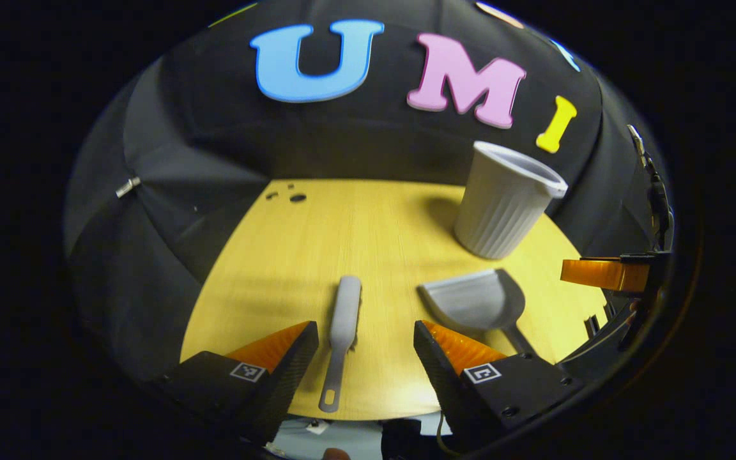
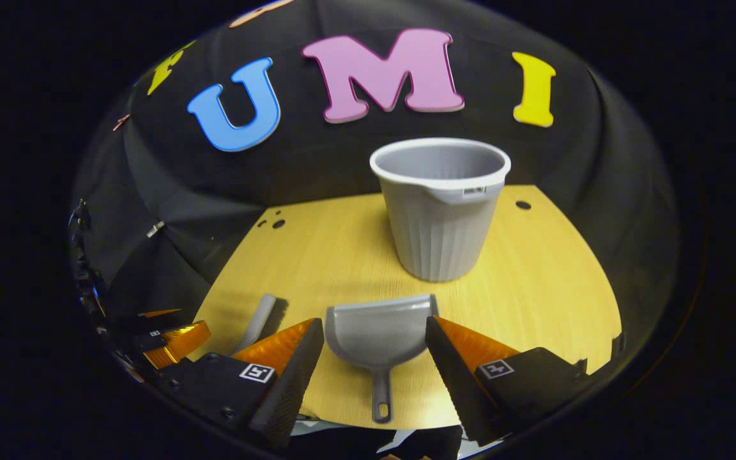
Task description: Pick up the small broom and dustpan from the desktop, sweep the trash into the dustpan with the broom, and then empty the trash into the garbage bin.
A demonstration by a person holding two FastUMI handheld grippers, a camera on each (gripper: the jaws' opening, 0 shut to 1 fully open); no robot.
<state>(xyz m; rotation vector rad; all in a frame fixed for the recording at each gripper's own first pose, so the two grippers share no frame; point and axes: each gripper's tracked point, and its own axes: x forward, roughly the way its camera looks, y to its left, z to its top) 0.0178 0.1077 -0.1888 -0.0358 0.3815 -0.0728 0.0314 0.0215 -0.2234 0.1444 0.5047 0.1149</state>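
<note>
- Grey plastic makes up all three task things on the yellow wooden surface [image 2: 534, 268]: we see a ribbed bin [image 2: 439, 207] standing upright toward the back.
- Just in front of the bin lies the dustpan [image 2: 377, 329], flat, its mouth toward the bin and its handle pointing away from it.
- Farther from the bin, beside the dustpan, we see the broom [image 1: 345, 319] lying flat, handle end away from the bin.
- Our left hand-held gripper [image 1: 366, 348] is released, fingers spread either side of the broom, not touching it.
- Our right hand-held gripper [image 2: 374, 348] is likewise released, fingers flanking the dustpan; we cannot tell whether they touch it.
</note>
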